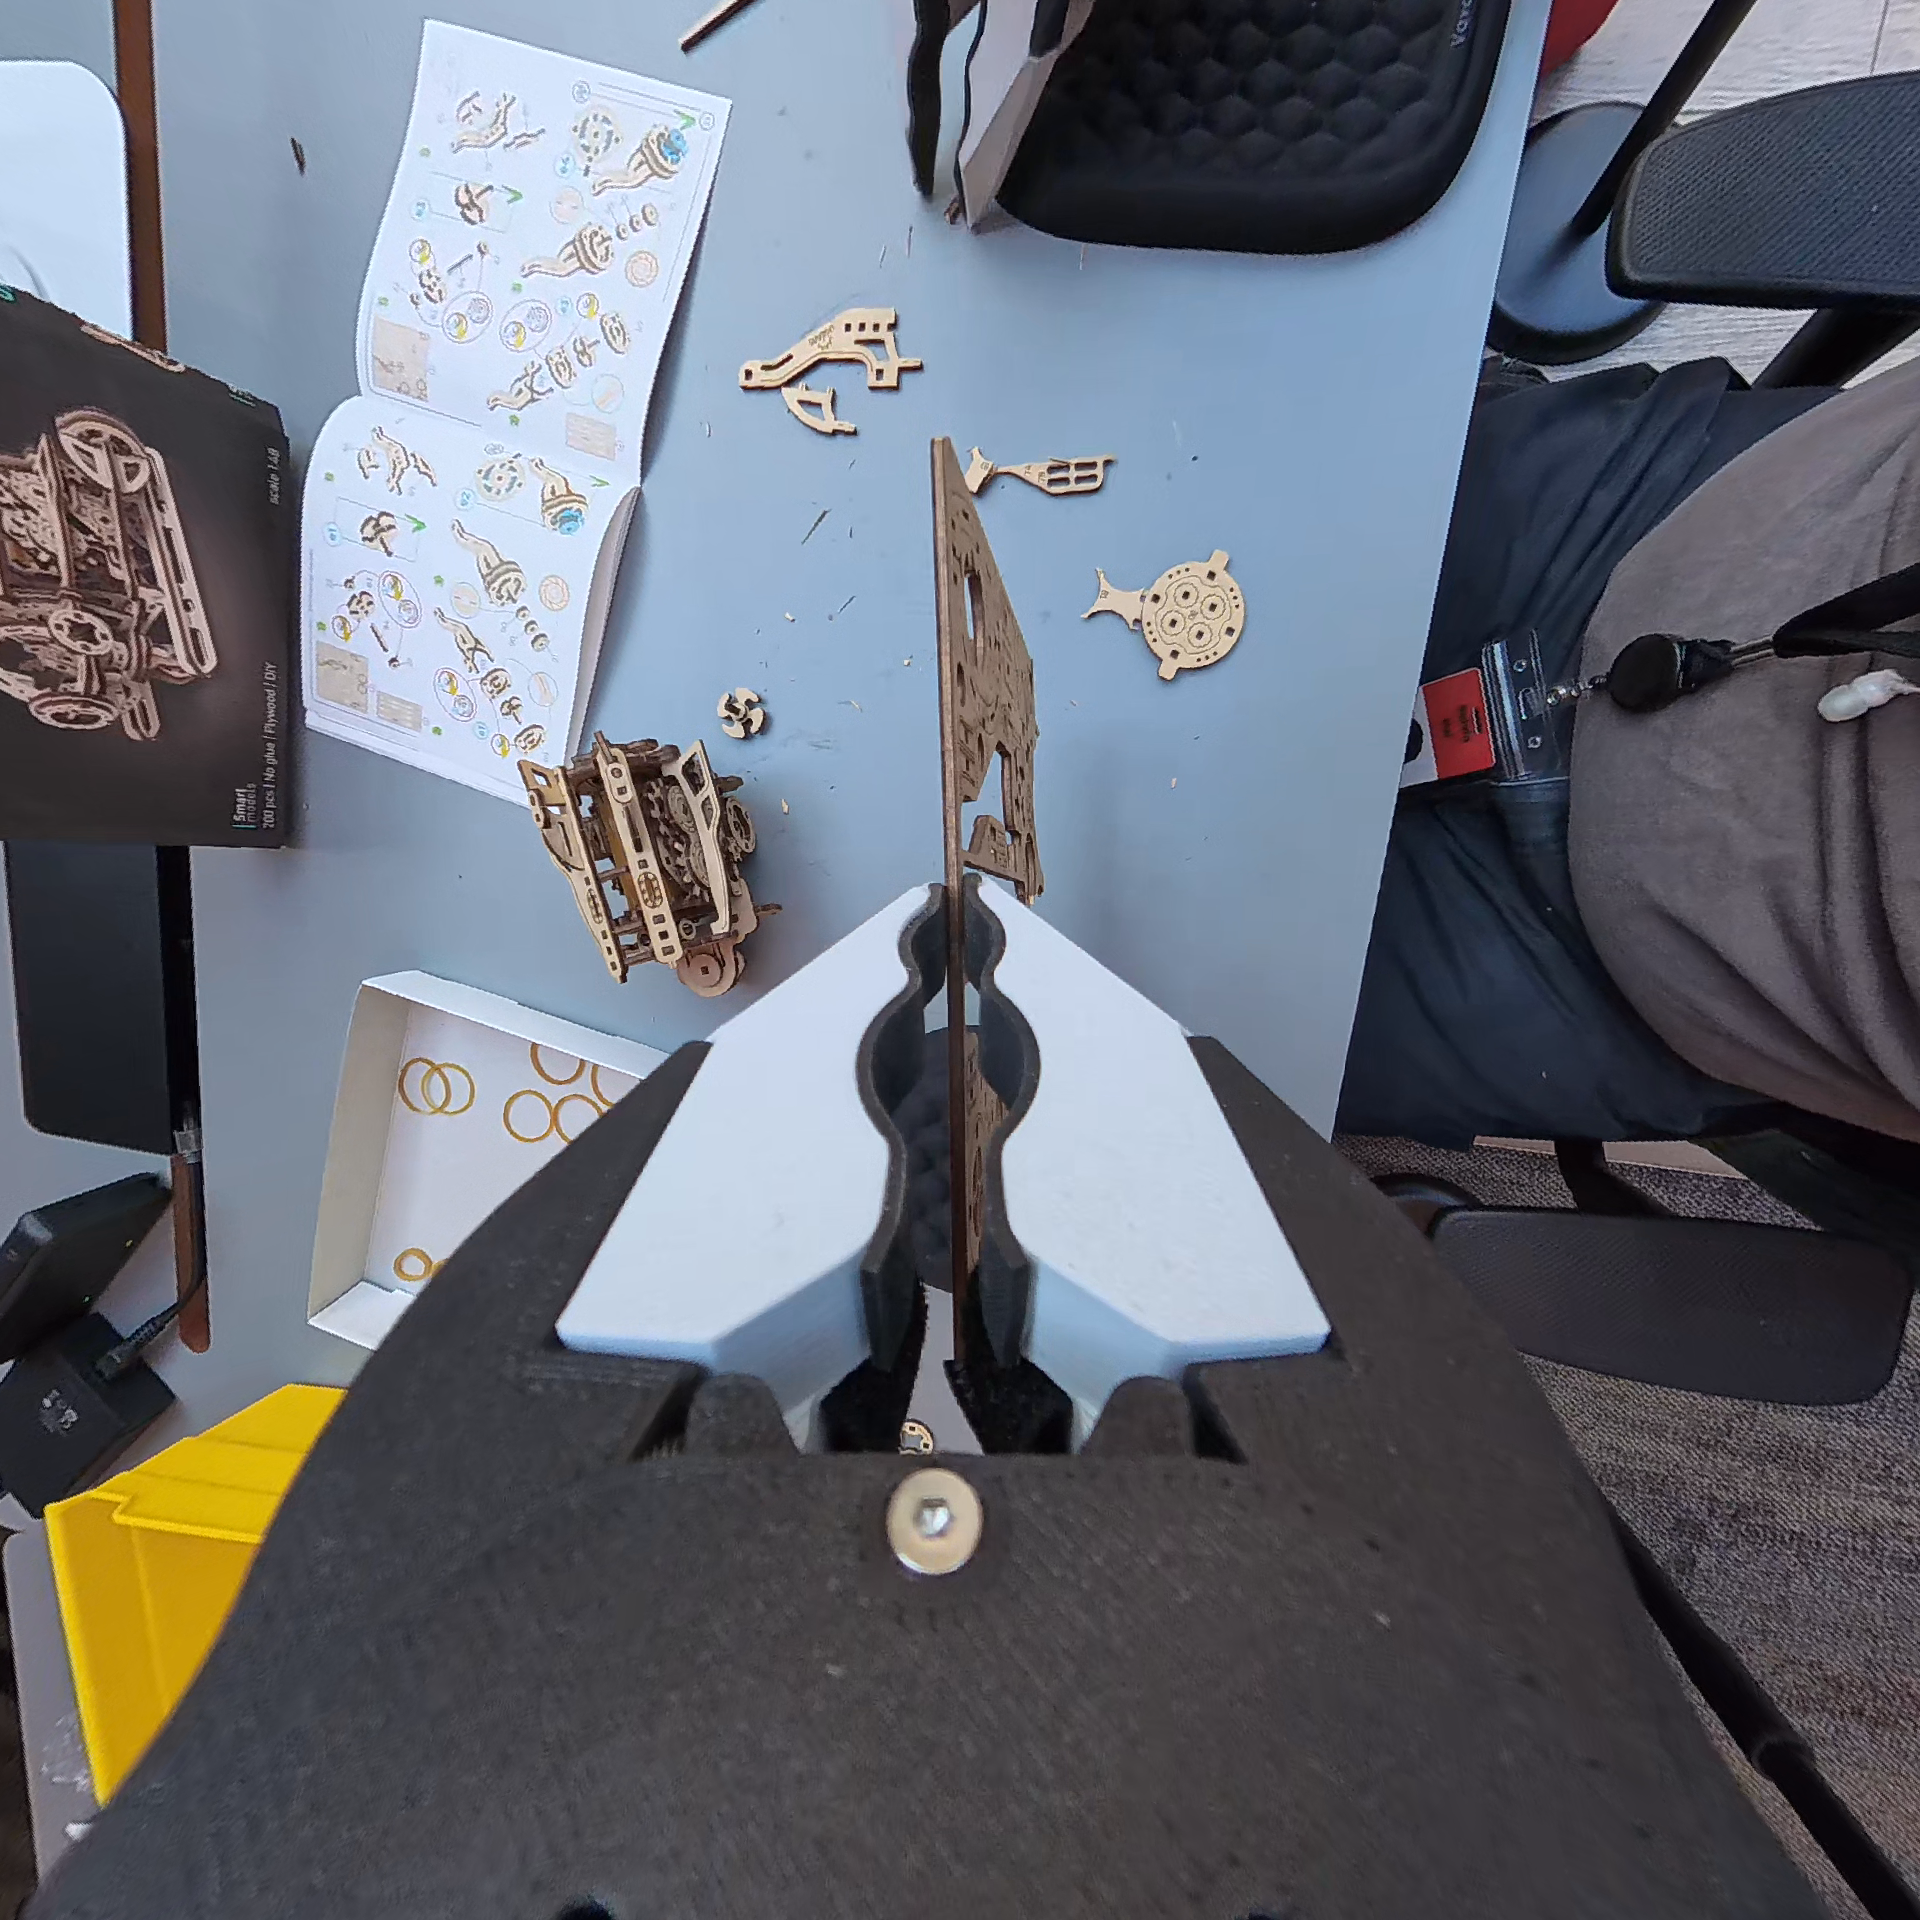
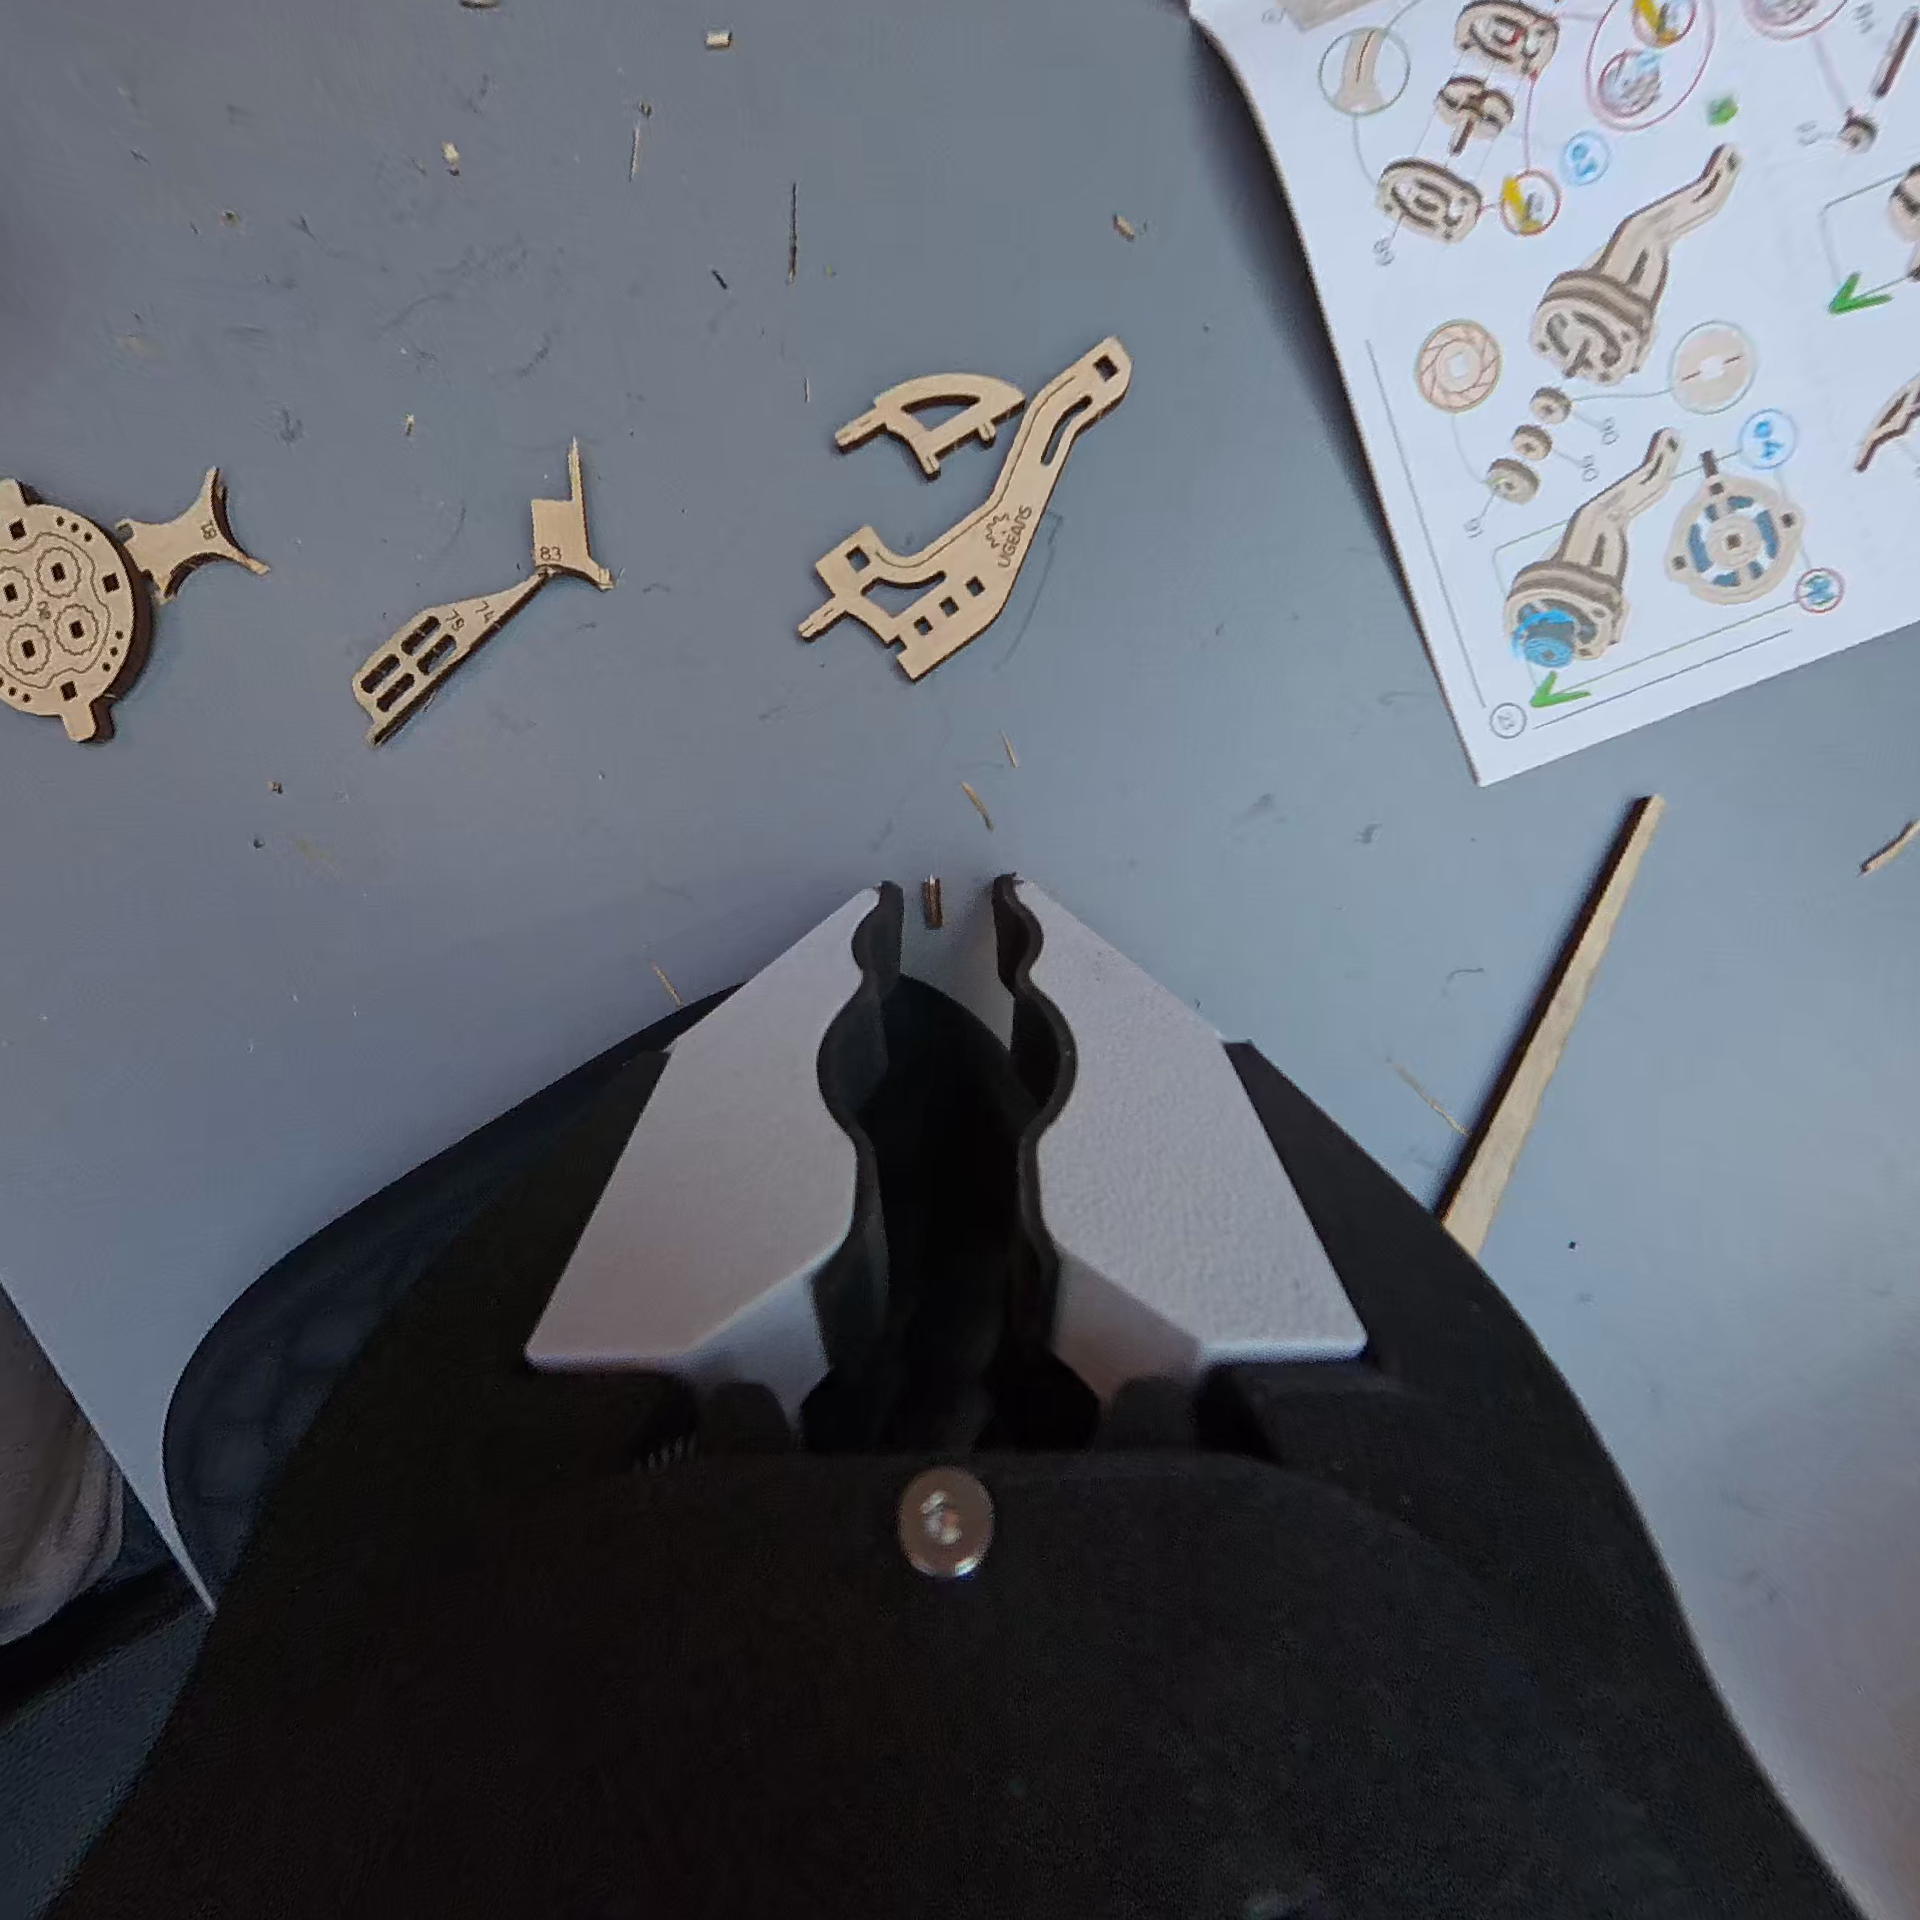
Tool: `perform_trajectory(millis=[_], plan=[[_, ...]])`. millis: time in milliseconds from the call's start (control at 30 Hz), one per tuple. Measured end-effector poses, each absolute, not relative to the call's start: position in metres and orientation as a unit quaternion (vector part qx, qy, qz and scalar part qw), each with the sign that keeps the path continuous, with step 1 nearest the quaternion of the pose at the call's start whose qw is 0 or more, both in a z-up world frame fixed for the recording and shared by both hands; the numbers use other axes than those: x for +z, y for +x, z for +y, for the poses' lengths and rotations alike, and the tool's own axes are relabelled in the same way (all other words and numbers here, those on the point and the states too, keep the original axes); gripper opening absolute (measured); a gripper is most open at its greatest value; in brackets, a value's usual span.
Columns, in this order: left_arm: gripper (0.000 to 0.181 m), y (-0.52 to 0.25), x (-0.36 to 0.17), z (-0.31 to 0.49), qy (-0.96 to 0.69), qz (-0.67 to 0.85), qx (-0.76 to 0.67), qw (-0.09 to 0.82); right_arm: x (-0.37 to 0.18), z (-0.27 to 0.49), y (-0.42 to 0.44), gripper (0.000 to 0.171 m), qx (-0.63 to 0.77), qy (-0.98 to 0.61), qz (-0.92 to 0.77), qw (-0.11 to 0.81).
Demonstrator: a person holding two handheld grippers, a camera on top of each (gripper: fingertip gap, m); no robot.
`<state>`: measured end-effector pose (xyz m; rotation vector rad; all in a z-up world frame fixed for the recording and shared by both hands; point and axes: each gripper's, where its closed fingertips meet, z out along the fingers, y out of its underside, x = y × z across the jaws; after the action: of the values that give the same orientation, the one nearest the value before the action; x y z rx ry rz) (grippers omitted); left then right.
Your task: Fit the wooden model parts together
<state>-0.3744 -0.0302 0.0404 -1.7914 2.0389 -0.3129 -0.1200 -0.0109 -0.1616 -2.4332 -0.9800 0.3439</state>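
My left gripper (image 1: 954,896) is shut on a thin laser-cut wooden sheet (image 1: 982,665), which it holds upright and edge-on above the grey table (image 1: 1247,883). A partly built wooden model (image 1: 649,857) stands to its left. The loose parts beyond are a curved arm piece (image 1: 831,353), a slotted piece (image 1: 1044,473), a round disc piece (image 1: 1184,615) and a small fan piece (image 1: 742,714). My right gripper (image 2: 943,888) is narrowly open over the table. A tiny wooden pin (image 2: 932,899) shows in the gap and touches neither finger. Ahead lie the curved arm piece (image 2: 966,540), a crescent piece (image 2: 940,416), the slotted piece (image 2: 478,613) and the disc piece (image 2: 62,613).
An open instruction booklet (image 1: 499,416) (image 2: 1610,364), a black model box (image 1: 125,582), a white tray of rubber rings (image 1: 374,1143) and a yellow bin (image 1: 156,1558) lie at the left. A wooden strip (image 2: 1558,1018) lies to the right. A seated person (image 1: 1714,727) is at the table's right edge. It is some 7 cm from my right tips to the curved arm piece (image 2: 966,540).
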Motion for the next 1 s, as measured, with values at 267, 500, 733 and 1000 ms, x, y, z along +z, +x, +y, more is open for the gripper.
perform_trajectory(millis=[267,500,733,1000], plan=[[0.000,-0.374,0.039,-0.034,-0.642,0.733,-0.109,0.198,-0.154,-0.014,-0.137,0.002,0.155,-0.867,-0.401,0.253],[0.000,-0.374,0.033,-0.030,-0.648,0.727,-0.112,0.197,-0.103,0.008,-0.131,0.020,0.191,-0.837,-0.368,0.358],[0.000,-0.368,0.018,-0.033,-0.649,0.727,-0.126,0.188,-0.040,0.006,-0.168,0.033,0.315,-0.742,-0.348,0.479],[0.000,-0.358,0.006,-0.029,-0.651,0.725,-0.133,0.184,-0.017,-0.028,-0.249,0.070,0.481,-0.594,-0.435,0.477]])
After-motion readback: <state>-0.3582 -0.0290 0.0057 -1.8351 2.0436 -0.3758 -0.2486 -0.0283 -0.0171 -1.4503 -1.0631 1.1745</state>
